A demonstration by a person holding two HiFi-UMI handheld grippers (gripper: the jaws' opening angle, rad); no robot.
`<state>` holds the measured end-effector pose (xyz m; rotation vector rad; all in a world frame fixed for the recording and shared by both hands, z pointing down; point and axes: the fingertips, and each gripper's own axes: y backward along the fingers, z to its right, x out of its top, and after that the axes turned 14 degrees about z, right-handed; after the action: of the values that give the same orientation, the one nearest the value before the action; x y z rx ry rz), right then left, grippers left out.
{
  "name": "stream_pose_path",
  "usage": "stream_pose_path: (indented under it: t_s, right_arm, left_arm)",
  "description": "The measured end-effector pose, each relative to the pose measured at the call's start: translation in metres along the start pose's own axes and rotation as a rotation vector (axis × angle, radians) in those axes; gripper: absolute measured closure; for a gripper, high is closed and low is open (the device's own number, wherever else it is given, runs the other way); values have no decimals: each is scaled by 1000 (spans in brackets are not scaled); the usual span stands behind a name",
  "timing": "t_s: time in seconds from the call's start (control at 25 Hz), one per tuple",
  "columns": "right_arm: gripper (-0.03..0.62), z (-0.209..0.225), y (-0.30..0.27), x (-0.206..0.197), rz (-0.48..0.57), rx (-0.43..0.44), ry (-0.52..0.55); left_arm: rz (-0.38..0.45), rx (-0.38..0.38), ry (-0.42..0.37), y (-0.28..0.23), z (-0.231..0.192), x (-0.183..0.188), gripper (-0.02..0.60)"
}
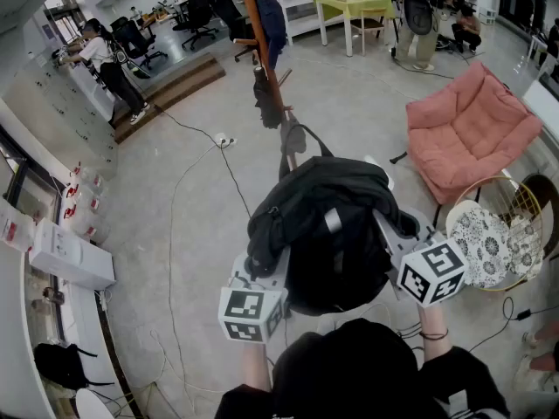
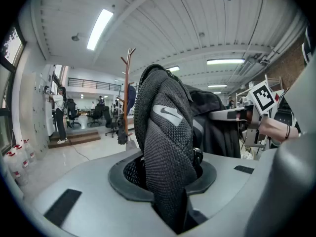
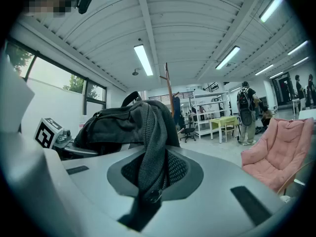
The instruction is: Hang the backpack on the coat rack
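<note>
A black backpack (image 1: 327, 234) hangs in the air in front of the person, held between both grippers. My left gripper (image 2: 168, 186) is shut on a mesh shoulder strap (image 2: 165, 132) with a grey logo patch. My right gripper (image 3: 149, 184) is shut on the other mesh strap (image 3: 150, 152). In the head view the left gripper (image 1: 259, 288) sits at the bag's lower left and the right gripper (image 1: 417, 260) at its right side; the jaw tips are hidden by the fabric. The wooden coat rack (image 1: 262, 46) stands ahead, beyond the bag, with dark clothing hanging on it.
A pink chair (image 1: 476, 125) and a wicker chair with a patterned cushion (image 1: 493, 238) stand at the right. Cables (image 1: 188, 160) run over the floor at the left. A person (image 1: 109, 64) stands far left; a yellow-green table (image 1: 354, 7) and office chairs are behind the rack.
</note>
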<state>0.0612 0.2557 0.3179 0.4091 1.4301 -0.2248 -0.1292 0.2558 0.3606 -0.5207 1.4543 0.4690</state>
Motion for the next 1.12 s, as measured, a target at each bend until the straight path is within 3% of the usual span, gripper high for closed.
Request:
stream_pose_path:
  t_s: [0.76, 1.12]
  right_arm:
    - [549, 22, -3, -14, -32, 28, -35]
    - [549, 35, -42, -34, -72, 37, -64]
  left_arm:
    - [-44, 40, 18, -13, 12, -14, 456]
    - [-79, 61, 54, -39, -13, -31, 456]
